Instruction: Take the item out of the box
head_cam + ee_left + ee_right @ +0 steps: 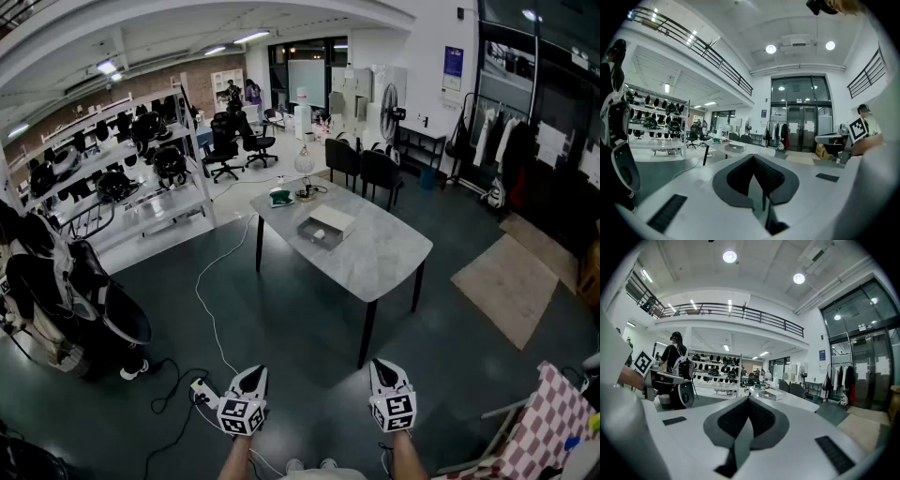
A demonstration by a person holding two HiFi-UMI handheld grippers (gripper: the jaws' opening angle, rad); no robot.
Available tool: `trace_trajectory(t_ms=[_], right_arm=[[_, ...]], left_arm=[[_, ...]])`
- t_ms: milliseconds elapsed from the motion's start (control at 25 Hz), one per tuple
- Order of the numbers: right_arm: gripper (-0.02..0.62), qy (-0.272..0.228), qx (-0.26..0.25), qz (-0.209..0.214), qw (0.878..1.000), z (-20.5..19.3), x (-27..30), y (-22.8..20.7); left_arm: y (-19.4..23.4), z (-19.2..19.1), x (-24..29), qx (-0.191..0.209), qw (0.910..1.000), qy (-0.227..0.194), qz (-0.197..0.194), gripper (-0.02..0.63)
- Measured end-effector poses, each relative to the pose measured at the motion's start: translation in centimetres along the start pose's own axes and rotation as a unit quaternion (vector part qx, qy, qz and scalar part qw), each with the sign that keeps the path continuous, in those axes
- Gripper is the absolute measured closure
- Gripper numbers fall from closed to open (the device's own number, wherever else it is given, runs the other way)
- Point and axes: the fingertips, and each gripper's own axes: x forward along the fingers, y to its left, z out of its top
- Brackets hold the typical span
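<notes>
Box (325, 226) sits open on counter (384, 258), small white item (319, 234) inside. Left hand-held gripper (254, 374) and right hand-held gripper (383, 367) well apart from it, jaws together, empty.

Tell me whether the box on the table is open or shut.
Open: the head view looks down into the box on the table, with a small pale item inside.

The box (325, 226) is seen on the surface (384, 258), with shelves (141, 192) to its left, chairs (364, 167) behind and a rug (511, 286) to the right.
</notes>
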Motion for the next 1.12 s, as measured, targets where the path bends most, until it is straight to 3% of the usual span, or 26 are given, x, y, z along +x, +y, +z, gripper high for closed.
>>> trace_trajectory(t_ms=[880, 1120], right_arm=[[0.593, -0.01, -0.001, 0.005, 1.0, 0.3, -0.3, -0.2], [0.465, -0.011, 0.003, 0.024, 1.0, -0.1, -0.2, -0.1]], left_arm=[[-0.7, 0.6, 0.6, -0.017, 0.9998, -0.008, 0.0, 0.591], [-1.6, 0.7, 0.9, -0.017, 0.9998, -0.008, 0.0, 0.591]])
